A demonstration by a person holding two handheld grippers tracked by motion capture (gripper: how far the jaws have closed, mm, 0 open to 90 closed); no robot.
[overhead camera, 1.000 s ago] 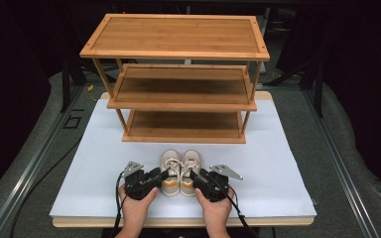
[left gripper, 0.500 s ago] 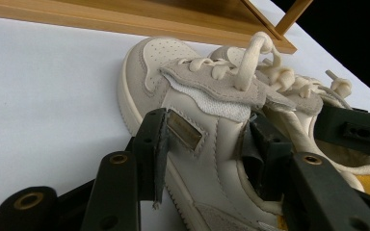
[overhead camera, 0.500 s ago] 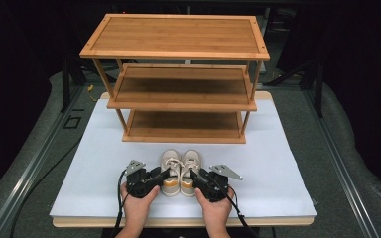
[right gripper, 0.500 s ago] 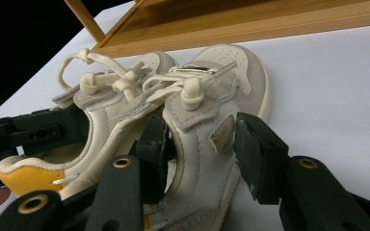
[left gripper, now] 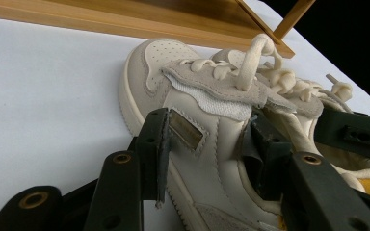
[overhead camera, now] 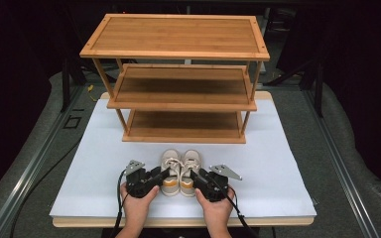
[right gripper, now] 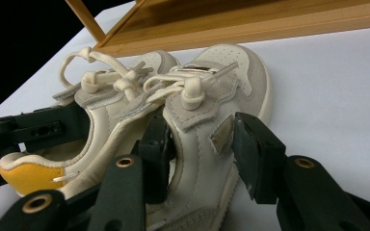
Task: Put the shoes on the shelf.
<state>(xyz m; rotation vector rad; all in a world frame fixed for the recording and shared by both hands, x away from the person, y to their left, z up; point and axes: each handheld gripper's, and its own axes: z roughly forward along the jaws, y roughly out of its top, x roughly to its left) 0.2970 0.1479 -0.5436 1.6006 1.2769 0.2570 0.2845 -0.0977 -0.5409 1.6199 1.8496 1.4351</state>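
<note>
- Left shoe (overhead camera: 170, 168) of the cream pair sits on the white counter (overhead camera: 104, 163), toe toward the rack, touching its mate; both lie just in front of the rack's bottom shelf.
- Left tongs (overhead camera: 159, 177): in the left gripper view the jaws straddle the shoe's outer side wall, one pad (left gripper: 155, 144) against the outside by the small tag, the other inside the collar. Narrowly parted, closed onto the wall as far as we can judge.
- Right shoe (overhead camera: 190, 169): the right tongs (overhead camera: 197, 178) take it in mirror fashion. One jaw sits inside the opening; the outer pad (right gripper: 250, 154) stands close beside the side wall, and we cannot tell whether it touches.
- Judgement: the step in hand is securing both shoes for a joint lift. We would seat the right outer pad firmly before raising, keep both hands level, and lift together so the shoes stay paired.
- The soft collar wall may fold under the pinch; a deeper bite toward the heel should hold better.
- Loose laces (right gripper: 125, 77) lie over both tongues and could snag on a jaw.
- Surroundings: three-tier bamboo rack (overhead camera: 178, 74) at the far side, all shelves bare. Its front edge and posts (overhead camera: 121, 119) limit entry height, so the approach must be low and straight.
</note>
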